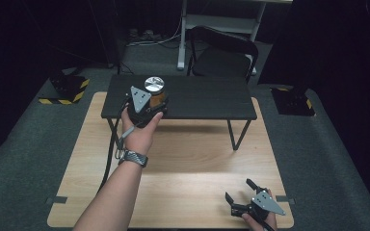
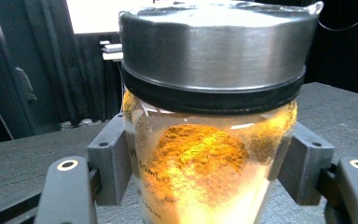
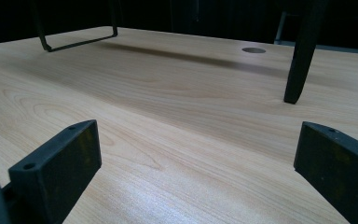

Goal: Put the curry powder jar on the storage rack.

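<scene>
While the left tool (image 1: 155,102) grips the jar (image 1: 154,89), black shelf (image 1: 207,98) lies bare.

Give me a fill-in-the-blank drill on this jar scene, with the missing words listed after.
1. The left claw is shut on a glass jar of ____ powder.
2. The jar's lid is made of ____.
3. The jar is over the small ____ table that stands on the wooden table.
4. The right claw, low over the wooden table, has its jaws ____.

Missing words: orange; metal; black; open
</scene>
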